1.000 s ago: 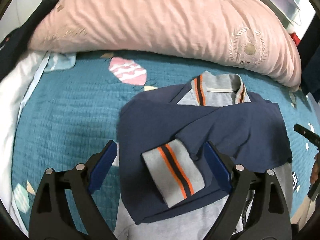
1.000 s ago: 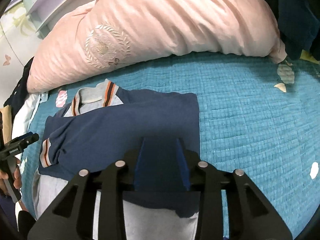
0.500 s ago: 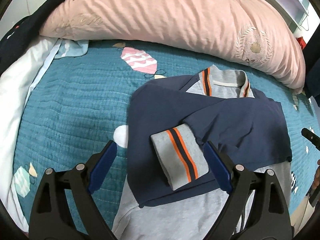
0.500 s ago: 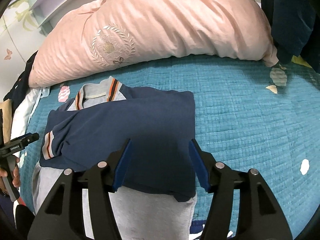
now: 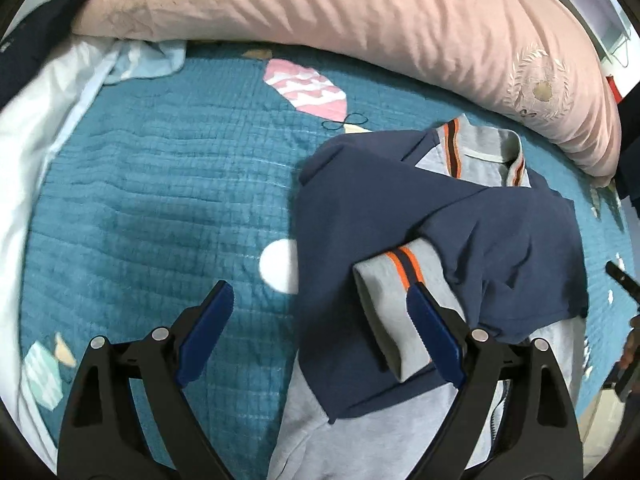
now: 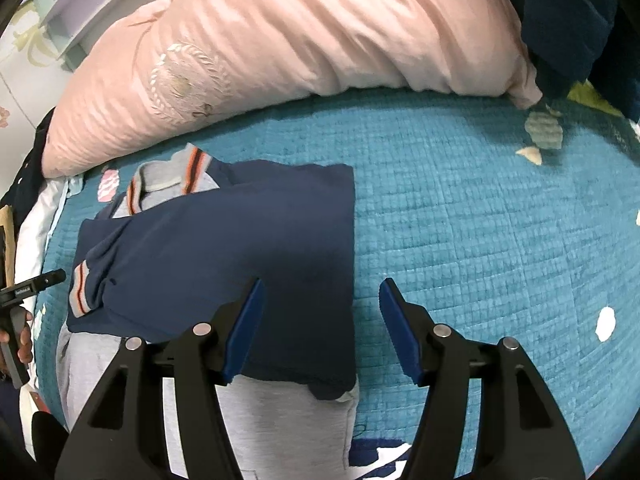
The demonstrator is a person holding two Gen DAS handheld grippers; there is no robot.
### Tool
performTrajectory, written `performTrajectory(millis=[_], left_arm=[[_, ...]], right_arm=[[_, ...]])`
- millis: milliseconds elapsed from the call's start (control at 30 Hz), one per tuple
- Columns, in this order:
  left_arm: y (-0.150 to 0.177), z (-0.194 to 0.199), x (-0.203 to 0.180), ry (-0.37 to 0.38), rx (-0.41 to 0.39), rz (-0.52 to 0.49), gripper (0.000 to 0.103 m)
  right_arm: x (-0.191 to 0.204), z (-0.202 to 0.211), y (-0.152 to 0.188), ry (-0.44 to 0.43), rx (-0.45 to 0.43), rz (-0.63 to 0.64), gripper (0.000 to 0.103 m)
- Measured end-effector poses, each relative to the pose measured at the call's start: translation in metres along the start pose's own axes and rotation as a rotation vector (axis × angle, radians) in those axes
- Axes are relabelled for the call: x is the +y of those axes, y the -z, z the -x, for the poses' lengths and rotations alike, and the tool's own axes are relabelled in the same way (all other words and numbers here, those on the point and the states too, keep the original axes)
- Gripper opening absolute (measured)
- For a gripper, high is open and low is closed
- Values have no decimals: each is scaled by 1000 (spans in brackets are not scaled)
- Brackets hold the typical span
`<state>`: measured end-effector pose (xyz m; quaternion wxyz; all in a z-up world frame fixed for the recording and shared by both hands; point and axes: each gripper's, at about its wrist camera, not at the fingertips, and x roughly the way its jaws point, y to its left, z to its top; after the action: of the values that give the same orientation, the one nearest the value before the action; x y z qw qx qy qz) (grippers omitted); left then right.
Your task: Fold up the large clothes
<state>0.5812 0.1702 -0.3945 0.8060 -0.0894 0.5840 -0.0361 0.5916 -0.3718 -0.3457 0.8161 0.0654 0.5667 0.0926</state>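
A grey jacket with navy sleeves (image 5: pixel 360 216) lies flat on the teal quilt (image 5: pixel 160 200), both sleeves folded across its chest. A grey cuff with orange and dark stripes (image 5: pixel 396 300) lies on top. My left gripper (image 5: pixel 320 300) is open and empty, just above the jacket's left edge. In the right wrist view the jacket (image 6: pixel 248 240) lies left of centre. My right gripper (image 6: pixel 320 292) is open and empty above the jacket's right edge, over the navy sleeve and the quilt (image 6: pixel 480 240).
A big pink duvet (image 5: pixel 320 12) lies bunched along the far side of the bed and also shows in the right wrist view (image 6: pixel 300 40). White sheets (image 5: pixel 36 128) lie at the left edge. Dark clothing (image 6: pixel 572 12) hangs at the far right.
My right gripper opened and let go of the navy sleeve, then drew back to the right. My left gripper stayed open and shifted left, off the cuff.
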Motion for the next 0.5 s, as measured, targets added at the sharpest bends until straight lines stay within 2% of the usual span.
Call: performTrajectory(millis=[67,133,233,300,400,433,500], left_arm=[[-7,-9,2,38,18,0,90],[-16,-19,5,21,22,15,90],[-30,-36,11,75,56,63,90],[-37,-47,17,96,71,100,90],[-47,-57,21,133,69,121,96],[-50,-58,21,108,145,170,96],[-58,-58,20,119,119,172,96]], right_arm=[[-3,-5,-1,-6,9,-4,57],[-5,-12,-2,-11,24,-8,57],[-8,-21,-4,-31,41,-15,57],[-12,-27,-7,-67,52,-25,57],[-21,-38,-15,-130,68,-73,57],[-24,-40,-18,-142,67,-90,57],[-30,-45,-25,-167,62,-113,57]])
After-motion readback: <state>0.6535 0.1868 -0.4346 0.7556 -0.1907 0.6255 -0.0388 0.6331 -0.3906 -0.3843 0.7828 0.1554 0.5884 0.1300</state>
